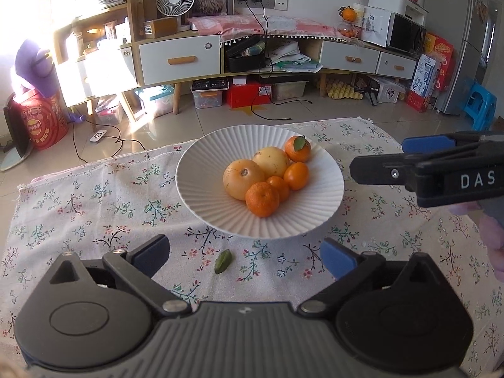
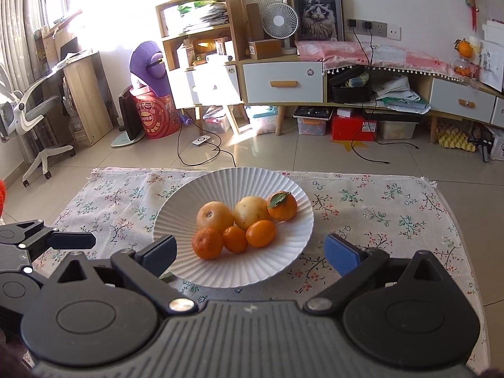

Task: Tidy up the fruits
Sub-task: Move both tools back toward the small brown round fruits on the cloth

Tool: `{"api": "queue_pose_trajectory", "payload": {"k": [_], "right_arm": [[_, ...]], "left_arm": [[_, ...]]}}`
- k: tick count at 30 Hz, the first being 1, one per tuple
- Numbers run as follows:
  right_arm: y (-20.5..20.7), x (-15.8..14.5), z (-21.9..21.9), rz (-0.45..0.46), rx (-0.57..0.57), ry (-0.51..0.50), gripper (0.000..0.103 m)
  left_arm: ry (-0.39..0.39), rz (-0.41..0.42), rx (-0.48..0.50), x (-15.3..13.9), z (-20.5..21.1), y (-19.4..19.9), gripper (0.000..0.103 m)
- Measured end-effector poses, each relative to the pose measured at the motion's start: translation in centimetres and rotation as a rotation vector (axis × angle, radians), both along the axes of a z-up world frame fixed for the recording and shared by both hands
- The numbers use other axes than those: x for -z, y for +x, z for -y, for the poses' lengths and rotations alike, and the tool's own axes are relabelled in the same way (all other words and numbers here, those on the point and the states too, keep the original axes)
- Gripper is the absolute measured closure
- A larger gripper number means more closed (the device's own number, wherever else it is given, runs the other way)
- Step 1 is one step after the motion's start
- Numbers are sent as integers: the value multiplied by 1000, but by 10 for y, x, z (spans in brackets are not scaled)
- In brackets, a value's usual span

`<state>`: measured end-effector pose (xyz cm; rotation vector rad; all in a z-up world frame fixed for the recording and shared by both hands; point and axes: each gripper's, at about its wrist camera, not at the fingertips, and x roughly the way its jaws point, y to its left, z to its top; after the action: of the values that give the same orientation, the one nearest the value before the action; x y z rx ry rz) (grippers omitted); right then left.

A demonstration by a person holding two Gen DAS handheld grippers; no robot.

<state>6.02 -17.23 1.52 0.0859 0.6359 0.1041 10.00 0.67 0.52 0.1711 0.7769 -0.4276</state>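
Bench under floral cloth (image 1: 94, 195). White ribbed ceramic plate (image 1: 201, 201) at centre, six fruits on it — two pale yellow round ones (image 1: 242, 178), four small orange mandarins (image 1: 262, 199). Loose green leaf (image 1: 222, 260) on cloth just before plate. Left gripper (image 1: 244, 256) and right gripper (image 2: 250, 253): my fingers spread wide, gripping nothing. Fruit looks gathered — I'd keep clear of rim.

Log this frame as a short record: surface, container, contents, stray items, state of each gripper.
surface: floral tablecloth
container: white ribbed plate
contents: two large pale yellow fruits, four small orange citrus, one with a leaf
stray items: loose green leaf on the cloth, near the plate
left gripper: open, empty
right gripper: open, empty, plate's near rim between its fingers
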Motion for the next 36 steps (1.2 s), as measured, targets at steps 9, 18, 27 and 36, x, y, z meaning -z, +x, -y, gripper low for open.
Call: {"api": "queue_pose_trajectory", "payload": {"k": [9,18,27,36], "right_arm": [[-22,11,-11,-10,-56,-19,0],[-47,30,-23,-50,-162,-36,0],[-71,50,-23,-90,-293,-69,0],[-89,62,-10,-120,-346,-83,2]], "left_arm": [[19,-30,-24,9,-29,-15,24],[55,-27,43,25,-40,-44,24],[62,-53,171,43,-39,-77,24],[31,-78,377,59,-24,-111,24]]}}
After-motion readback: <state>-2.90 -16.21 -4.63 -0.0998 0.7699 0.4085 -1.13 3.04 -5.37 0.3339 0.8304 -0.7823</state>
